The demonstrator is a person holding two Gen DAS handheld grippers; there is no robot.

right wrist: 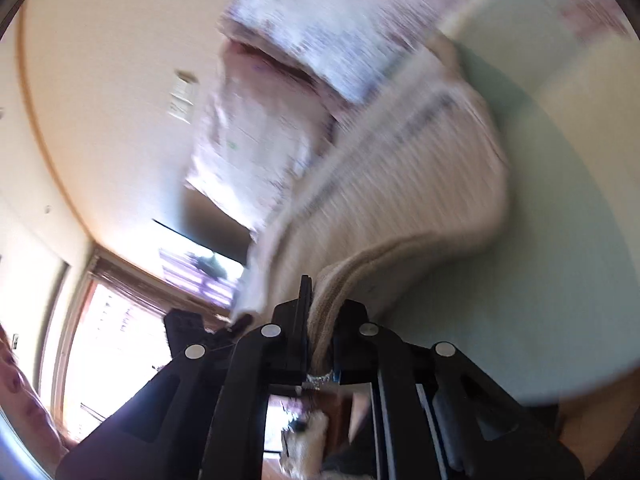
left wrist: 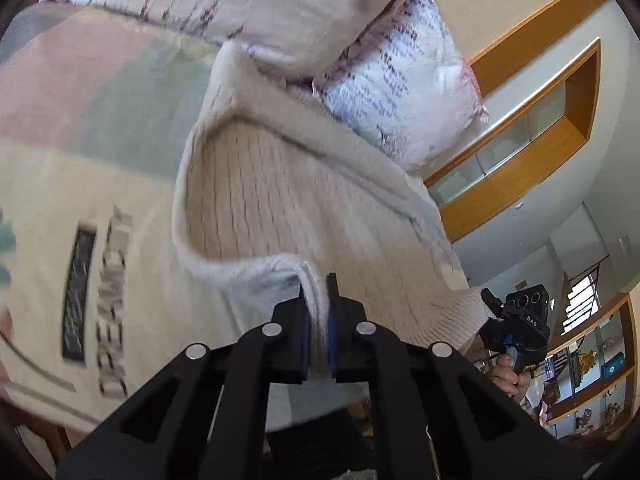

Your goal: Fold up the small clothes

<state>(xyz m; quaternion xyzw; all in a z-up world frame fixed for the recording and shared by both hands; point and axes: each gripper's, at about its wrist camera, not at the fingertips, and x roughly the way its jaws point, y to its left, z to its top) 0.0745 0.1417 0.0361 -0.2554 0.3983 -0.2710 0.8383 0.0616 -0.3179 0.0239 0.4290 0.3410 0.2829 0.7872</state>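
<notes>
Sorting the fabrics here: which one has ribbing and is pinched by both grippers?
The cream knit garment: ribbed, clamped by left gripper and right gripper. The pillows are floral; the blanket has pastel blocks and lettering.

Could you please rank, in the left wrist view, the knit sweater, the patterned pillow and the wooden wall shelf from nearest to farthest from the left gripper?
1. Knit sweater, clamped in the left gripper.
2. Patterned pillow, beyond it, upper right.
3. Wooden wall shelf, far right.
</notes>
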